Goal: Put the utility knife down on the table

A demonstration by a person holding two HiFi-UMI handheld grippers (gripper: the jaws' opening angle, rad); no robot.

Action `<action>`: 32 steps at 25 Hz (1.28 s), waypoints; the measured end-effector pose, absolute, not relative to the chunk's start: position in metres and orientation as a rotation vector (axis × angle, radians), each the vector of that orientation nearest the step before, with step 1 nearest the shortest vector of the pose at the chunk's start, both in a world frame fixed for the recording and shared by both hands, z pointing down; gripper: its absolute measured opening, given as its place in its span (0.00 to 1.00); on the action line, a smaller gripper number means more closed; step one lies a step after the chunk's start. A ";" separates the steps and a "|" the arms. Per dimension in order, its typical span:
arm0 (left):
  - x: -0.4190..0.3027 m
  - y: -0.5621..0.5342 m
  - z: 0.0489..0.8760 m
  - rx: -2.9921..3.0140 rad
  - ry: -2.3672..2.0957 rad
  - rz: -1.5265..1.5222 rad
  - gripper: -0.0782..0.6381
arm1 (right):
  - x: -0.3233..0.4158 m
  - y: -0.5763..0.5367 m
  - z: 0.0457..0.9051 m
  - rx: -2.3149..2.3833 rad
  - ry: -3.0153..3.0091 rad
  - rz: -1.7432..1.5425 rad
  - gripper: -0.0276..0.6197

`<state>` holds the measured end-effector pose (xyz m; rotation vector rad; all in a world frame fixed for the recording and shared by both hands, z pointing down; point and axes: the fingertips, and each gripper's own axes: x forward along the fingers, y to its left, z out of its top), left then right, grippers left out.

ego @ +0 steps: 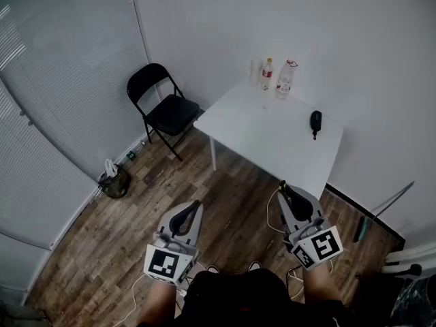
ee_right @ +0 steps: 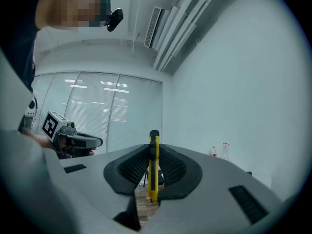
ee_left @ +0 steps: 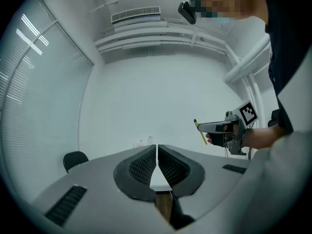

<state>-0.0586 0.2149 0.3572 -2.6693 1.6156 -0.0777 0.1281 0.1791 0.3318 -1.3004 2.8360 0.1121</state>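
The yellow utility knife stands upright between the jaws of my right gripper, which is shut on it. From the left gripper view the knife shows as a thin yellow strip at the tip of the right gripper. In the head view both grippers are held level over the wood floor, short of the white table: the right gripper is close to the table's near corner and the left gripper is further left. My left gripper is shut with nothing in it.
On the table lie a black object and, at the far edge, two bottles. A black folding chair stands left of the table. A small bin sits by the blinds. A long-handled tool leans at the right wall.
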 end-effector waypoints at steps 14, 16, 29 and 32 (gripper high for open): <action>-0.128 0.213 0.389 -2.740 1.603 -0.051 0.15 | 0.069 0.180 0.341 -1.374 2.814 0.092 0.16; -0.127 0.203 0.388 -2.737 1.604 -0.049 0.15 | 0.070 0.170 0.341 -1.370 2.814 0.091 0.16; -0.095 0.093 0.376 -2.703 1.591 -0.078 0.15 | 0.098 0.052 0.333 -1.329 2.805 0.108 0.16; -0.077 0.061 0.375 -2.705 1.595 -0.090 0.15 | 0.112 0.016 0.331 -1.319 2.818 0.102 0.16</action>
